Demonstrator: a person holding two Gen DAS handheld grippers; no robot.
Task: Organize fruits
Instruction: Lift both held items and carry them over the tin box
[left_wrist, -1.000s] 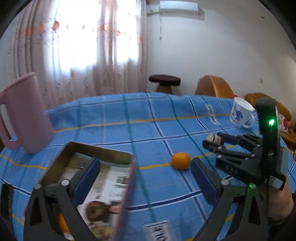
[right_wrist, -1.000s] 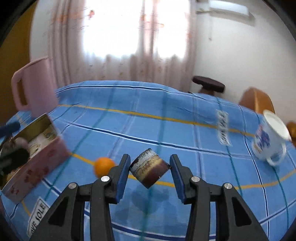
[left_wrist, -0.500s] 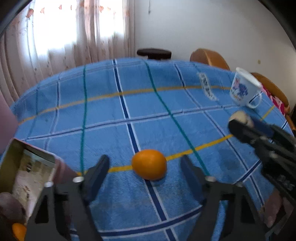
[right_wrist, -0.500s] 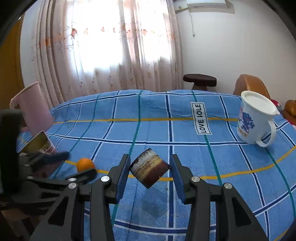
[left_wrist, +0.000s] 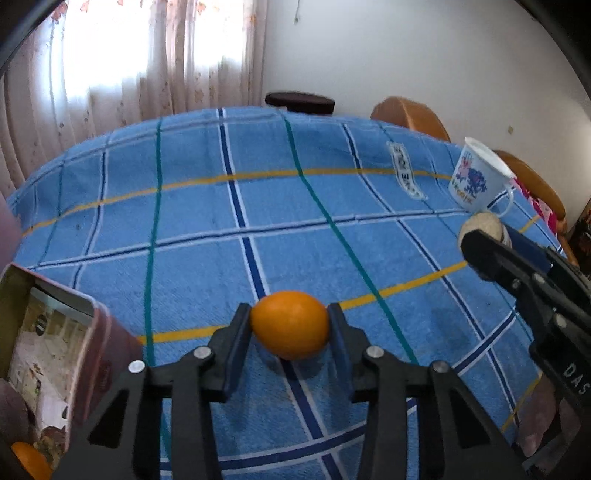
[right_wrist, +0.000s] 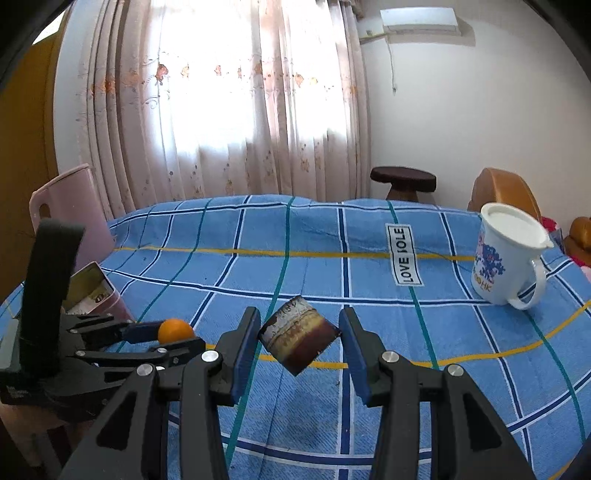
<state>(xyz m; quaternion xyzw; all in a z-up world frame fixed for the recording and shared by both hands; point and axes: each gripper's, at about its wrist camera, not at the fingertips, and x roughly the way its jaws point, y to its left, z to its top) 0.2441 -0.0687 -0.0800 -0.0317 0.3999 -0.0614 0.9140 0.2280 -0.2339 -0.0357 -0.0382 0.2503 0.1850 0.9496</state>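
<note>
- Two claws, both clenched: your left gripper (left_wrist: 290, 325), jaws just closing, grips the smooth orange (left_wrist: 290, 324); your right gripper (right_wrist: 299, 339) grips a brown cylinder (right_wrist: 299, 336).
- Beyond the orange, the checked cloth (right_wrist: 332, 236) reads "LOVE".

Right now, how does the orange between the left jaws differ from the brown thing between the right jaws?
The orange is smooth, rounded and plain orange; the brown block is flat-faced, banded brown and cream, and tilted on a corner. The orange sits low on the blue tablecloth; the brown block hangs clear above it. Both are pinched between jaws.
</note>
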